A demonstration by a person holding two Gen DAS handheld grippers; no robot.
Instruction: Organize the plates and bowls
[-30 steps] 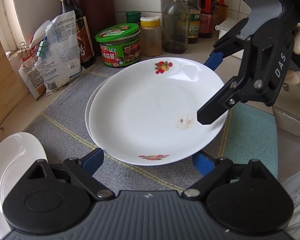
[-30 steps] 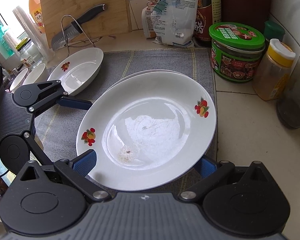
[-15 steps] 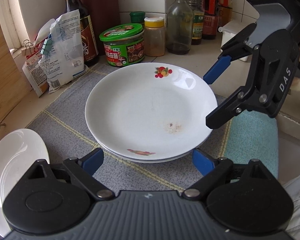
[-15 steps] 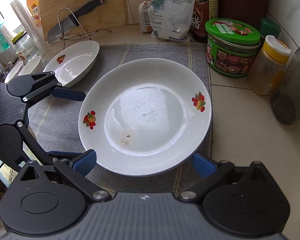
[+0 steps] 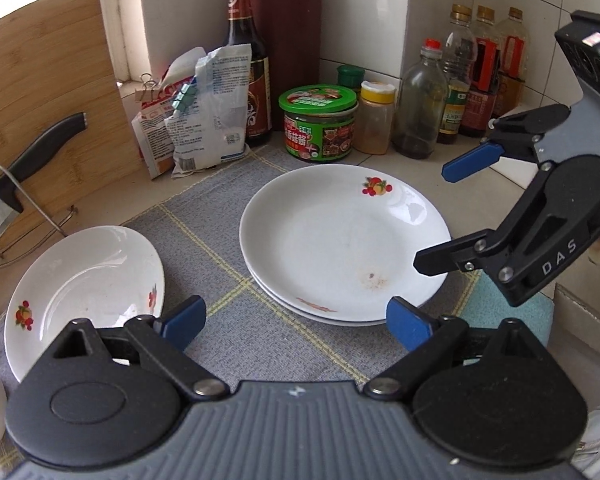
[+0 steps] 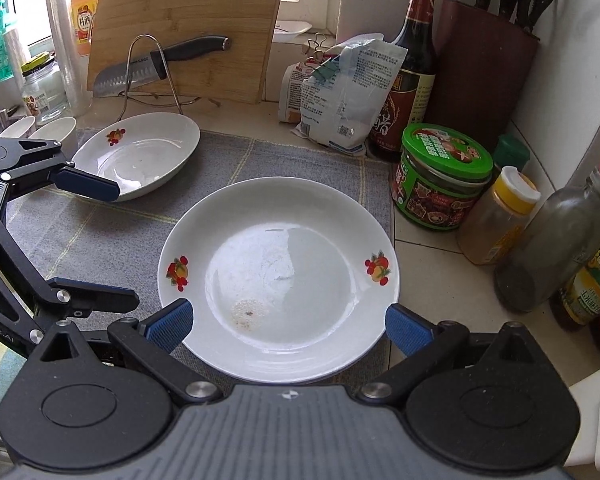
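Far left: two small white bowls (image 6: 40, 130) stand side by side at the edge of the grey mat (image 6: 112, 236), in front of a glass jar (image 6: 46, 92).
Back left: a bamboo cutting board (image 6: 188, 24) leans upright on the desk (image 6: 436, 280); a knife (image 6: 160, 62) rests across a wire rack before it.
Single plate: a white oval plate (image 5: 88, 292) with fruit prints lies on the mat, well apart from the stack.
Left tongs: the left tongs (image 5: 296, 324) are spread wide with nothing between the blue pads; they hang near the stack's front rim, not touching it.
Plate stack: the top plate (image 5: 344, 240), white with fruit prints and a brownish stain, sits squarely on a second plate (image 5: 320, 315) in the middle of the mat.
Right tongs: the right tongs (image 6: 288, 326) are likewise parted and empty, their pads flanking the near rim of the stack; whether they touch it cannot be told.
Back right: a green-lidded jar (image 5: 320, 126), a yellow-capped spice jar (image 5: 376, 118) and several bottles (image 5: 460, 80) line the tiled wall.
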